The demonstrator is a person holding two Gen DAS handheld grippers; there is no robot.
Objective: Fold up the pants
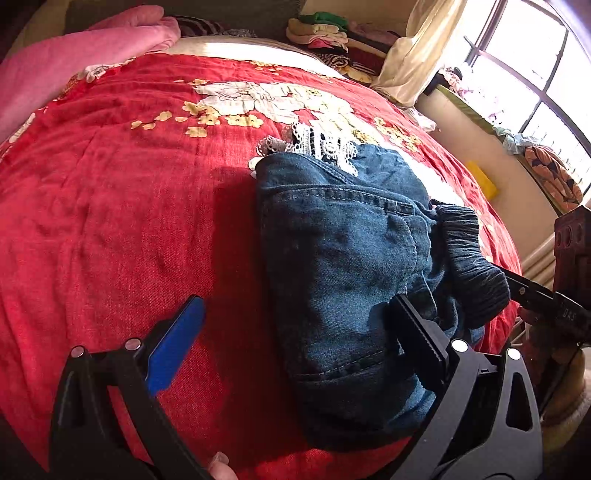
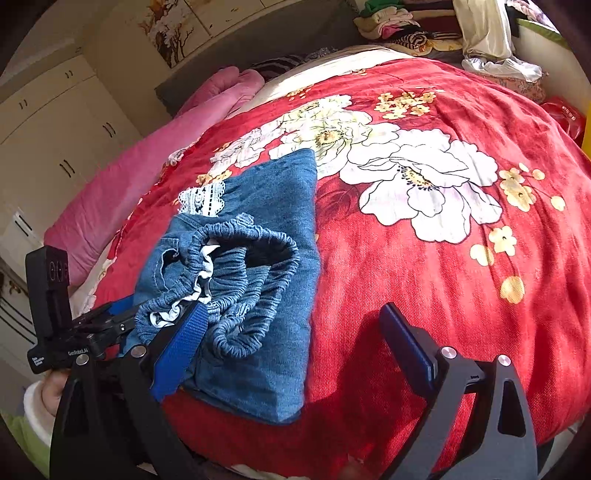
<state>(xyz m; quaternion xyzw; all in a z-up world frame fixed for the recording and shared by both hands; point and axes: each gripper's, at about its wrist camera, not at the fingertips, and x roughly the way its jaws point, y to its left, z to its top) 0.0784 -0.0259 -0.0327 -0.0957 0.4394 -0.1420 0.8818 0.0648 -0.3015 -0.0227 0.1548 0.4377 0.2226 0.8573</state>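
Small blue denim pants (image 1: 343,266) with an elastic waistband (image 1: 469,254) and white lace trim (image 1: 325,146) lie folded in a compact bundle on the red floral bedspread (image 1: 129,206). My left gripper (image 1: 295,339) is open, its right finger resting on the bundle's near edge. In the right wrist view the pants (image 2: 266,295) lie at left with the waistband (image 2: 236,273) bunched on top. My right gripper (image 2: 295,343) is open, its left finger against the waistband, its right finger over bare bedspread (image 2: 424,258).
A pink quilt (image 1: 74,55) lies along the bed's far left. Stacked folded clothes (image 1: 325,29) sit past the head of the bed. A window (image 1: 535,66) and cluttered ledge are at right. White wardrobes (image 2: 55,140) stand left of the bed.
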